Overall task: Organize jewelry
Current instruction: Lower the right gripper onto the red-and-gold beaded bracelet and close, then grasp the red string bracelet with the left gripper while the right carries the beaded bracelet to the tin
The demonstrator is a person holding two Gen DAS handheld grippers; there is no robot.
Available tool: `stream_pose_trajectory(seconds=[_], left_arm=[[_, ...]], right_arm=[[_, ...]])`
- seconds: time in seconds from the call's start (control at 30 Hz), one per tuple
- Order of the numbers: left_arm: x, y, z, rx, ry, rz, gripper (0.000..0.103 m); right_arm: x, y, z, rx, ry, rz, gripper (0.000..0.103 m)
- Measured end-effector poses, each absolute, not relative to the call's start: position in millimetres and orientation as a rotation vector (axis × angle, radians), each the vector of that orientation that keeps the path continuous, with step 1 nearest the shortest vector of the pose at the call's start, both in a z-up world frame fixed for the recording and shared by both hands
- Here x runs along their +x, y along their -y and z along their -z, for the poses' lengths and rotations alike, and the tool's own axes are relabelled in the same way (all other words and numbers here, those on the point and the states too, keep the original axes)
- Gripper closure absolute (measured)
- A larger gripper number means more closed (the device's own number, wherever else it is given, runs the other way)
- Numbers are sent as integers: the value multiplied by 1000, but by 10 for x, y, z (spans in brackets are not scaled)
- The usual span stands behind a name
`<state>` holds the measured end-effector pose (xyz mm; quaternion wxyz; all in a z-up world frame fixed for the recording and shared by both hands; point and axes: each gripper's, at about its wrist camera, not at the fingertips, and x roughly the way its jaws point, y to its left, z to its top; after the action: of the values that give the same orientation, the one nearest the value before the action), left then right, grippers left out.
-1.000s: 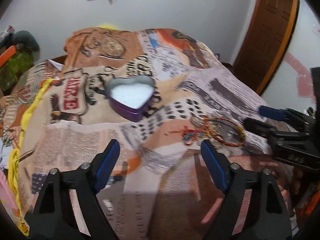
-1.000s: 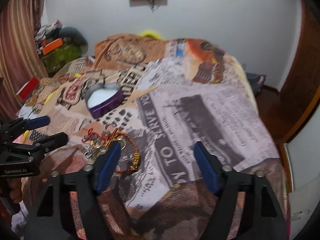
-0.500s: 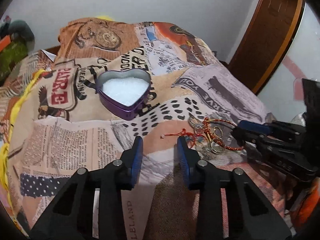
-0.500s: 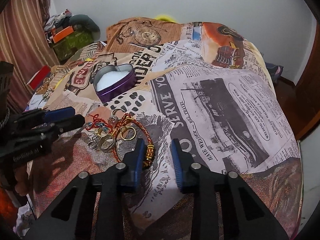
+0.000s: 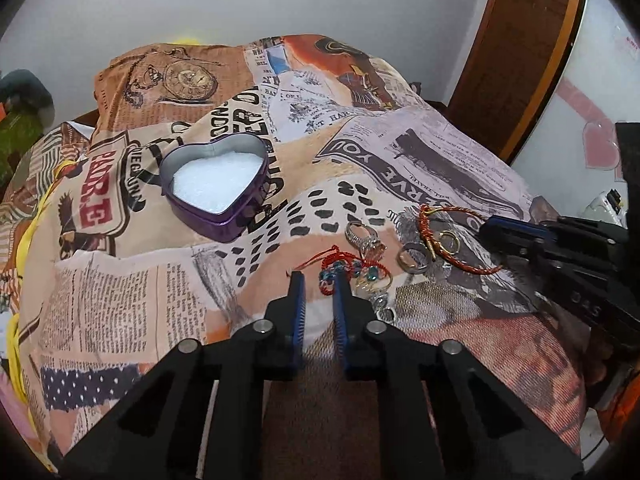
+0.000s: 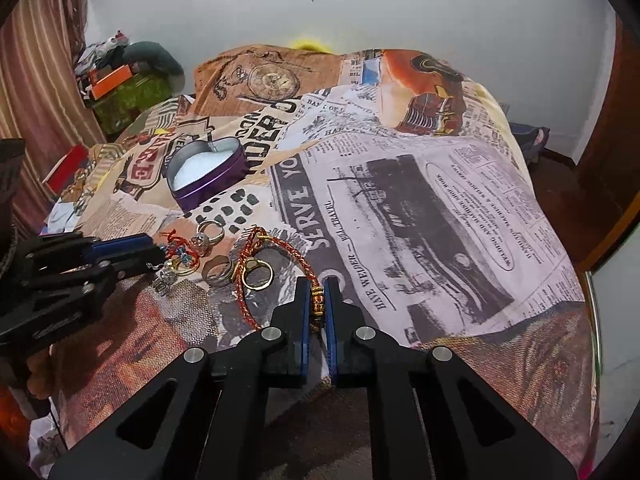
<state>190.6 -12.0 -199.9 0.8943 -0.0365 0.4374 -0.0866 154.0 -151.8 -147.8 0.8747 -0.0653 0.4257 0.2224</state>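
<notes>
Right gripper [image 6: 317, 300]: jaws narrow, clamped on the gold beads of the braided bracelet [image 6: 280, 246], a red-and-gold cord loop with a gold clasp that curls away to the left of the jaws on the bed [image 6: 440, 208]. Inside the loop lies a gold ring [image 6: 258, 274], with a plain silver band [image 6: 218, 268] just left of it.

Left gripper [image 5: 319, 294]: jaws narrow, a slim gap between them with nothing visibly pinched. Tips sit at the red thread bracelet [image 5: 340, 258], which carries blue beads, just ahead and slightly right. A stone ring [image 5: 366, 238] lies beyond that.

Heart tin [image 5: 216, 188]: purple wall, white padding inside, open, well ahead and to the left of both jaws, apart from the jewelry pile. Bed cover is a newspaper-collage print.

Versus 0.5 s ago: both jaws have closed further from a half-open gap. The right has moved forward onto the bracelet beads, and the left has come in close to the red thread piece. Tin unmoved.
</notes>
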Motion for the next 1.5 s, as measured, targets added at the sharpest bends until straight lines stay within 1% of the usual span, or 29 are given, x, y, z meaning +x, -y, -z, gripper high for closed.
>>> stream_pose_trajectory(seconds=[0.07,0.33,0.7,1.0,1.27,1.5], left_arm=[[1927,141,2009,-74,-908,199,98],[1906,191,1926,-72,-880,217,98],[1705,-32,1435,-111,-751,182,98],[1624,-320,1207,-118,-689,118,98],[1630,-572,1077,-108,-644,70,98],[1757,-745,1073,-116,-616,34,98]], right_arm=[[1537,1527,1462,-134,-881,-463,97],[1511,1513,1291,-126,-834,-478,97],[1413,1409,1004,-117,-768,-485,97],[1422,1226,774,-113,-720,-498,97],[1468,963,563,-122,-664,-517,97],[1621,667,563,-129,-669,-550,97]])
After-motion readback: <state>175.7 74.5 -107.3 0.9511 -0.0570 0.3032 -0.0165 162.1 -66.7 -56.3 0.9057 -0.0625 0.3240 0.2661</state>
